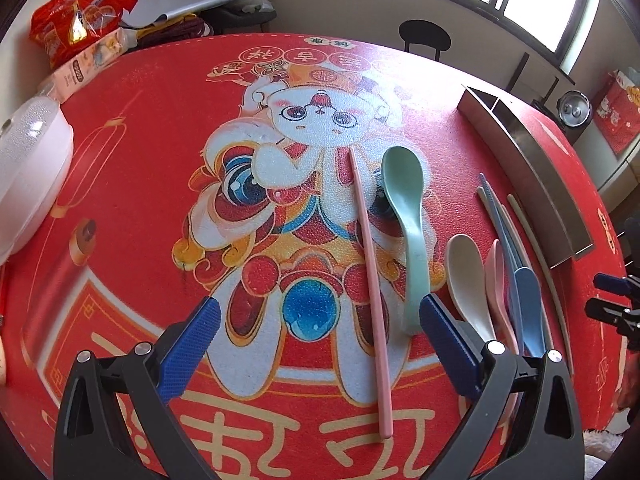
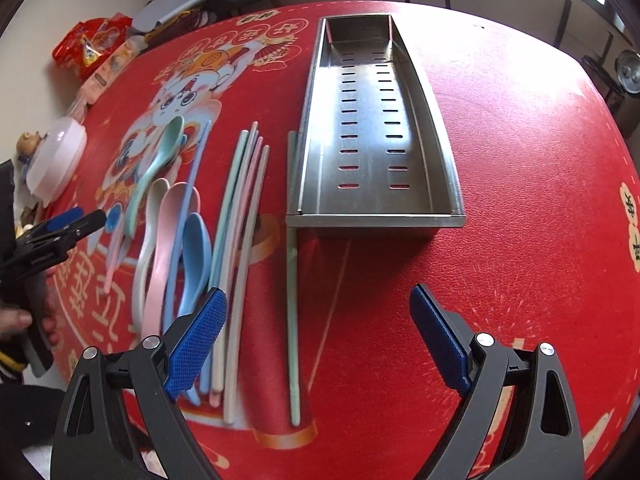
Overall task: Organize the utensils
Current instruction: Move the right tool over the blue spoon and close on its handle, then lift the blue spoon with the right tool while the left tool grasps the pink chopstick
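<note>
both claws stood apart and held nothing: the left gripper [image 1: 320, 320] hovered over a pink chopstick [image 1: 370, 280] and green spoon [image 1: 406, 216], the right gripper [image 2: 318, 320] near the steel tray [image 2: 436, 128], spoons and chopsticks lying left of it on the red tablecloth [image 2: 520, 200].

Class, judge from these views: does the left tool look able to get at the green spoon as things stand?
Probably yes. The left tool is open, and the green spoon lies uncovered just ahead, its handle beside the right finger; only the pink chopstick lies alongside.
</note>
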Demonstrator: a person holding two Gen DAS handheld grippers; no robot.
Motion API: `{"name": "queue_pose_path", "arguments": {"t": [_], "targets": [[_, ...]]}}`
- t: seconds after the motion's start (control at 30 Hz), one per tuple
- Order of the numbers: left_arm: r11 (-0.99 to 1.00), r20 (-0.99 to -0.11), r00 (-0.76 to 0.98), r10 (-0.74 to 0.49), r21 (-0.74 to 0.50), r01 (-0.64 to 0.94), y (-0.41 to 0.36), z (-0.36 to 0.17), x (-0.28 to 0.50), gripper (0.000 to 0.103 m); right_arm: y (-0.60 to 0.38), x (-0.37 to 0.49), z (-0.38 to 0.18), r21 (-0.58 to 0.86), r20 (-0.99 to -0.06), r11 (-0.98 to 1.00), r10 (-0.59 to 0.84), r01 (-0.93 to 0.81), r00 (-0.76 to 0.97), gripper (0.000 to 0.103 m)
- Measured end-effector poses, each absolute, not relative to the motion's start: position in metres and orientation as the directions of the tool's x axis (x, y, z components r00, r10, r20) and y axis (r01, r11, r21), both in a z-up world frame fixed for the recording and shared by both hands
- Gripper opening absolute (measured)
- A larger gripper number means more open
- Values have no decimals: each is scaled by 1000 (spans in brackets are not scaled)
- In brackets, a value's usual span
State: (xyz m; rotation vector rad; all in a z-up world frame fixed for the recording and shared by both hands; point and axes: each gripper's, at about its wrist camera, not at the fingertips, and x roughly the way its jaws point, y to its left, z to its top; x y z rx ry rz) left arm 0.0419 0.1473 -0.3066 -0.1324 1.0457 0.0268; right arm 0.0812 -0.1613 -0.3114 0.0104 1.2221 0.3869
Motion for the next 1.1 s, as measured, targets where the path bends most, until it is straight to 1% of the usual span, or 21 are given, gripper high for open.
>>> {"name": "queue_pose_path", "arguments": {"t": [0.03,0.07,0.1,0.13,0.23,0.33,0.4,0.47,0.5,0.6,0.7,0.87,0.97,1.1], "targets": [[991,-864,500,-49,-106,-86,147,-304,41,92,-158,79,-311,223,-911,929,307,-296,276,89],[990,-865,499,-57,-115,-86,148,-302,41,86,-153,77,-310,234,-909,921,321,-312,266,80],[989,-865,497,-65,-124,-86,149,-300,40,83,-148,74,-310,236,-910,914,327,-329,254,62],[987,-866,493,-76,-136,-87,150,-298,39,81,-141,72,-312,234,-917,908,325,-346,233,58],[980,-865,488,-117,-179,-83,154,-294,35,78,-125,64,-313,255,-917,885,350,-390,193,52],[981,-864,486,-129,-183,-65,154,-291,29,72,-110,56,-314,276,-913,859,374,-431,161,43],[978,-863,483,-146,-200,-61,155,-291,26,67,-101,53,-316,320,-904,834,411,-450,118,32],[974,-862,479,-167,-221,-58,157,-290,22,60,-93,51,-318,345,-900,820,427,-456,87,27],[972,-859,481,-175,-228,-53,158,-289,20,59,-90,50,-319,351,-899,817,430,-457,78,24],[969,-851,490,-187,-241,-48,160,-286,15,58,-84,50,-322,350,-906,824,419,-445,62,20],[965,-846,491,-207,-258,-38,162,-285,11,58,-84,53,-327,360,-907,837,417,-412,54,20],[968,-853,480,-204,-249,-30,163,-288,9,58,-82,57,-339,411,-894,830,449,-377,13,20],[967,-855,473,-212,-254,-25,165,-290,9,58,-78,59,-343,412,-894,831,448,-373,9,20],[963,-855,463,-232,-269,-14,164,-293,11,58,-72,61,-344,362,-912,846,408,-391,39,20]]}}
